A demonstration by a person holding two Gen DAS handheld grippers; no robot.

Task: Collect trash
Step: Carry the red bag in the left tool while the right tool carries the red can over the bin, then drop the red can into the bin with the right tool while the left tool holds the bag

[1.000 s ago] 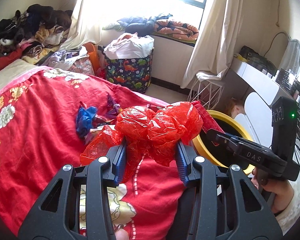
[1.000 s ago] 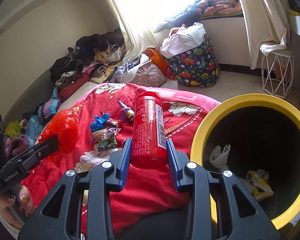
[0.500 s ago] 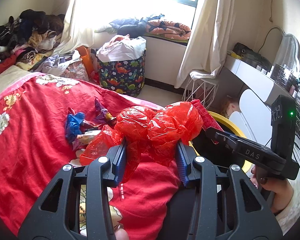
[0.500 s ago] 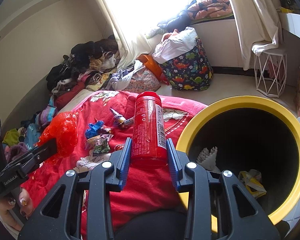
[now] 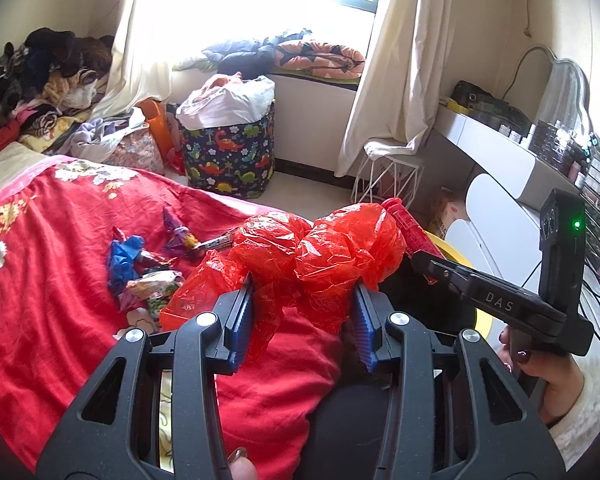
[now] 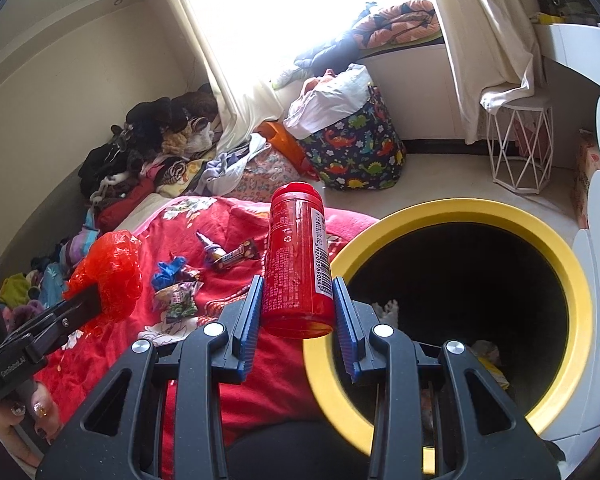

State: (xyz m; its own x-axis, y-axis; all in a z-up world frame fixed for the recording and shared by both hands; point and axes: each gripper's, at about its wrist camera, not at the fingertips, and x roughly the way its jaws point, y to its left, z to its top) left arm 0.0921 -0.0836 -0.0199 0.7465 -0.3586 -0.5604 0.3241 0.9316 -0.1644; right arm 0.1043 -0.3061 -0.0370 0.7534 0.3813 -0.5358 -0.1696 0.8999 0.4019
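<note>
The yellow-rimmed bin (image 6: 452, 312) is looming larger than a second ago as both hands are travelling off the red bedspread (image 5: 52, 280) toward it. Right gripper (image 6: 298, 308) jaws are clamping the red canister (image 6: 298, 268) near the rim; left gripper (image 5: 302, 316) jaws are pinching the crumpled red bag (image 5: 320, 256). Wrappers (image 6: 176, 300) are lying uncollected.

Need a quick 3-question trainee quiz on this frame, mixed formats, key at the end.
1. True or false: the left gripper is shut on a red plastic bag.
2. What does the right gripper hold? A) red canister B) blue wrapper C) nothing
3. What colour is the rim of the trash bin?

Key: 1 true; 2 A; 3 yellow.
</note>
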